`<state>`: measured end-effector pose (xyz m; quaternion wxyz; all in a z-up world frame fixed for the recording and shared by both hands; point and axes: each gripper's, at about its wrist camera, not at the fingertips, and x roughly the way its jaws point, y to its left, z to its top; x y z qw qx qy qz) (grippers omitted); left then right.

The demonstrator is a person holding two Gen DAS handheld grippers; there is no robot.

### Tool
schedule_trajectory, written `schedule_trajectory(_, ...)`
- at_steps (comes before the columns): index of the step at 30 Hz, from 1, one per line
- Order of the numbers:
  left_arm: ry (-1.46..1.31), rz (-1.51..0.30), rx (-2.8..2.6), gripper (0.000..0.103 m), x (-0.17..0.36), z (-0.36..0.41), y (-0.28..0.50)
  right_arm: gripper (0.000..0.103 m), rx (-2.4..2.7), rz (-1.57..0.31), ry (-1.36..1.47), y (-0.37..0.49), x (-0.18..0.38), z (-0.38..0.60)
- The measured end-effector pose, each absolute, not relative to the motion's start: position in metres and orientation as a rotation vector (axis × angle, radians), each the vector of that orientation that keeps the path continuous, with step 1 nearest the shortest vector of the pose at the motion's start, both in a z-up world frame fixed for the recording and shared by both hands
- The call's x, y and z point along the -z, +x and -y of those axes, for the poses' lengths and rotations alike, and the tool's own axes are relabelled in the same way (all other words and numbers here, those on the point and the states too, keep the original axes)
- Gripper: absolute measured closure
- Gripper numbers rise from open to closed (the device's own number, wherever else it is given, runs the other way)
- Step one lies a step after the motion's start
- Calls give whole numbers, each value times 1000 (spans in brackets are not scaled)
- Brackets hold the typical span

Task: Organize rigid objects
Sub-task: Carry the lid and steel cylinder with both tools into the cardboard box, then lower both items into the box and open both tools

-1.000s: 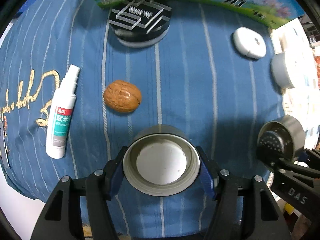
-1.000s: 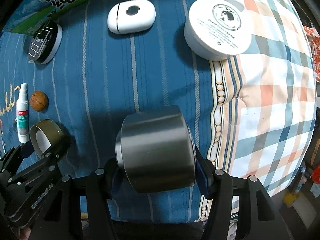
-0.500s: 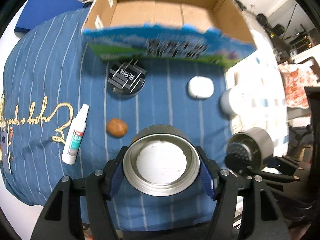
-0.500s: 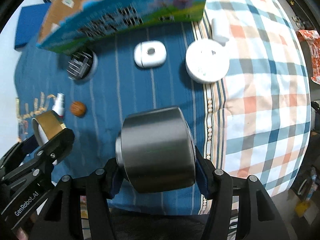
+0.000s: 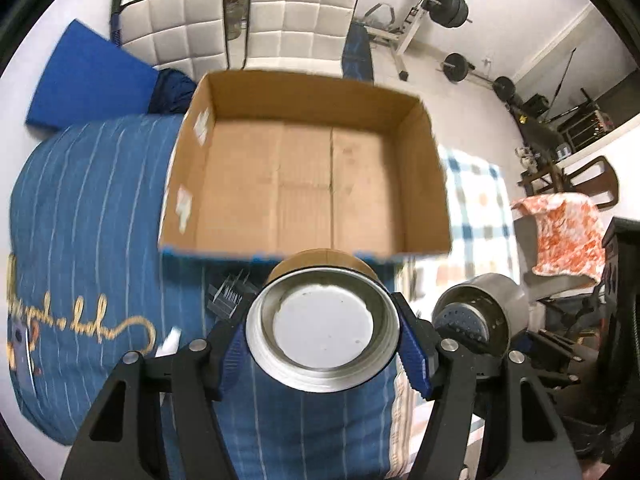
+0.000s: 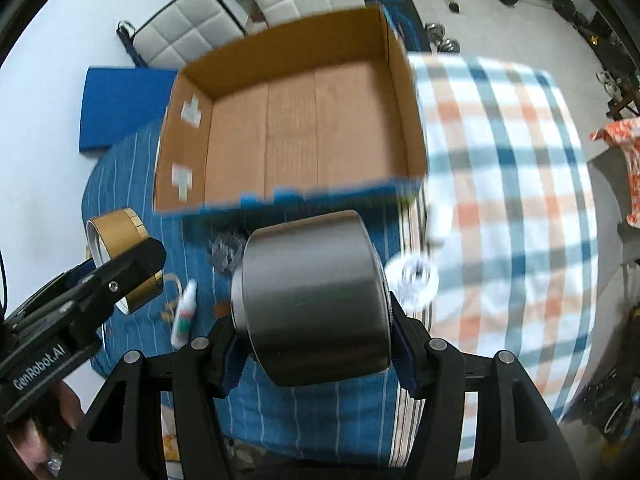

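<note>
Box (image 5: 304, 184) rim ahead (floor bare)

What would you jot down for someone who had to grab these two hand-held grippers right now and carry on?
Left hand-held gripper: shut on the gold-sided lid, open side towards its camera.
Right hand-held gripper: shut on the steel cylinder, lying sideways between the pads.
Both are held in the air in front of the cardboard box, which looks empty.
Left on the blue striped cloth: spray bottle, clear acrylic piece, white round tin; blur hides finer detail.
Done: nothing boxed yet. Left: everything.
</note>
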<state>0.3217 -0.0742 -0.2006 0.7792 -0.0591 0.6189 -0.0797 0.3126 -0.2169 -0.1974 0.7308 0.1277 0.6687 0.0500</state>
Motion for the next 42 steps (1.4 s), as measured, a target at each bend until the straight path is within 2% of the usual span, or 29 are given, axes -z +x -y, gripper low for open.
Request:
schedule_trajectory(8,-161,-1385,248,40,213,74,431,41,-54,-1457,294,408,206,211)
schedule_trajectory(14,-195,-1480,269,40,266,74,518,41,4,-1496,273,485,256,206)
schedule_trajectory(18,-238,-1580,265,40,323,70,565,41,36,-1537,247,525,299,206)
schedule_trajectory(23,-260,-1662,255,40,374,68,593,41,58,-1568,207,558,345,204)
schedule_trajectory(28,-277,-1700,280,40,401,75,605,40,34,-1578,158,576,365,193)
schedule_trajectory(42,-249,-1699,264,38,393,83,609,38,10,-1601,155,599,380,197)
